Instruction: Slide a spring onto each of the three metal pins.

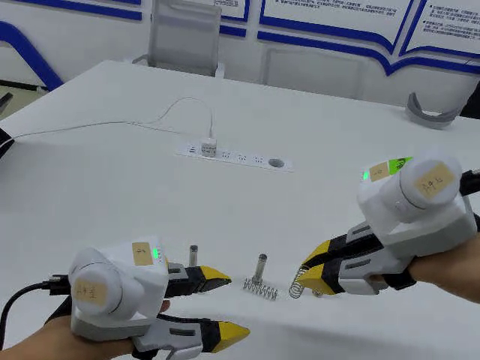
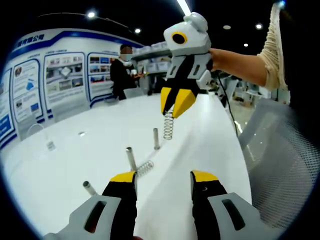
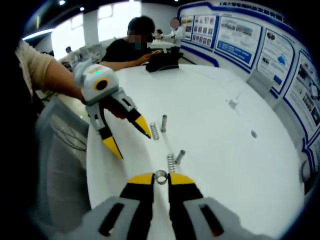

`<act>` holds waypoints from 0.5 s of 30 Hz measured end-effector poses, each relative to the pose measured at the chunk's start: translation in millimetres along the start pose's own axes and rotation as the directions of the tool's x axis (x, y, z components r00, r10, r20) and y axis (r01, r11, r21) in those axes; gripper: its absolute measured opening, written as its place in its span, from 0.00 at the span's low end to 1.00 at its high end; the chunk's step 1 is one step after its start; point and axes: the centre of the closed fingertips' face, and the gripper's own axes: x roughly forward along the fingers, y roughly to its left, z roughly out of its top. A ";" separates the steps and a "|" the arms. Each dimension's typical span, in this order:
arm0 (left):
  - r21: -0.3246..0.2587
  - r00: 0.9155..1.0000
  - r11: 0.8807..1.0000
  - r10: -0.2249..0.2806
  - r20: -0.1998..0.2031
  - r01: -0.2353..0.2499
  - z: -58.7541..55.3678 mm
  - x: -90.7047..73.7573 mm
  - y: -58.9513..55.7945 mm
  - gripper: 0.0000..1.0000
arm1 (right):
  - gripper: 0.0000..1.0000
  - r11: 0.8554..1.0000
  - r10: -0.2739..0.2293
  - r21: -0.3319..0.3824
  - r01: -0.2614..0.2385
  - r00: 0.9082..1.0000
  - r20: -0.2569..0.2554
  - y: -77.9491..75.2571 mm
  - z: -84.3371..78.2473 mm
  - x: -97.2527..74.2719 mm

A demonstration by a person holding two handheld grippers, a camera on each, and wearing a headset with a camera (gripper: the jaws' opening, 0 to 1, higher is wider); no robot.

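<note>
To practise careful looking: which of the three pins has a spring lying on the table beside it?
The middle pin: a spring lies at its base, and no spring lies by the other two.

Left gripper (image 1: 238, 306) jaws spread wide, right gripper (image 1: 301, 274) jaws clamped

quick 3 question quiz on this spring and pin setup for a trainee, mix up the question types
1. Multiple choice: what is the right gripper holding?
A. a spring
B. a plug
C. nothing

2. True or false: the left gripper has its jaws shut.

3. Fill in the blank: in the left gripper view, the loose spring lies on the table beside the ____ one of the three pins.

Key
1. A
2. False, its jaws stand apart with nothing between them.
3. middle
</note>
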 end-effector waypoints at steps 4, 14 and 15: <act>-0.016 1.000 0.999 0.028 0.003 -0.028 -2.5 -8.0 6.2 0.46 | 0.12 1.000 -0.026 0.014 0.026 1.000 0.007 -9.9 1.1 -6.7; -0.034 0.998 0.997 0.066 0.013 -0.065 -5.8 -20.1 12.1 0.50 | 0.12 0.992 -0.108 0.057 0.109 0.994 -0.008 -36.9 -0.3 -16.4; -0.036 0.998 0.997 0.068 0.013 -0.068 -6.3 -20.9 12.4 0.50 | 0.12 0.992 -0.113 0.062 0.113 0.994 -0.010 -38.7 -1.0 -16.6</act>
